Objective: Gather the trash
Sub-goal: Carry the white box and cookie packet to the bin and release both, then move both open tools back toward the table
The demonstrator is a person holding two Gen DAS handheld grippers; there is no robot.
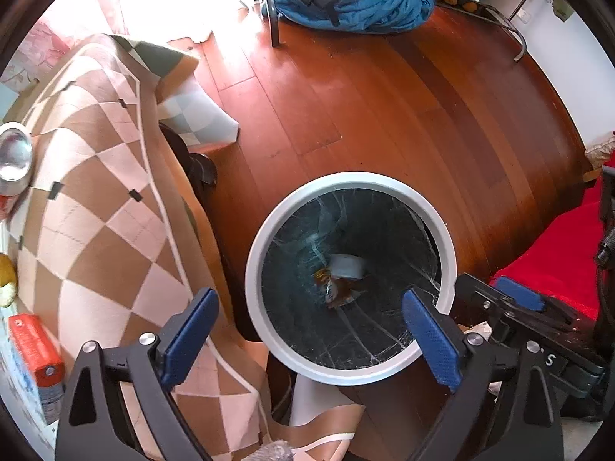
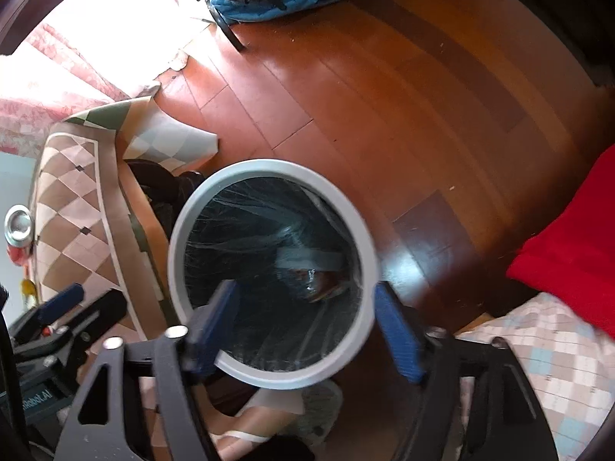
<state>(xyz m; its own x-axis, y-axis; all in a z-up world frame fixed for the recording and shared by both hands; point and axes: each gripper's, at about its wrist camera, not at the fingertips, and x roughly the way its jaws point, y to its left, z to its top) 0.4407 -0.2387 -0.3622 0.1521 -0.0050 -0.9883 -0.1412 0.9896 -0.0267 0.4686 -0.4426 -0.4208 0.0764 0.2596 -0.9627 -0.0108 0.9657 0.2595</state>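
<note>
We hold both grippers, left point(image 1: 307, 342) and right point(image 2: 307, 330), w/ fingers apart, nothing held, over bin point(image 1: 253, 269). Some trash point(image 1: 342, 276) already in bin, ahead btwn fingers. Can point(image 1: 13, 157) on table far left of fingers likely left.

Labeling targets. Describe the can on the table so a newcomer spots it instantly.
Start at the checkered tablecloth left of the white-rimmed bin. At the cloth's far left edge stands the can, upright, with a shiny silver top and red side; the orange-ended carton nearby lies flat.
</note>
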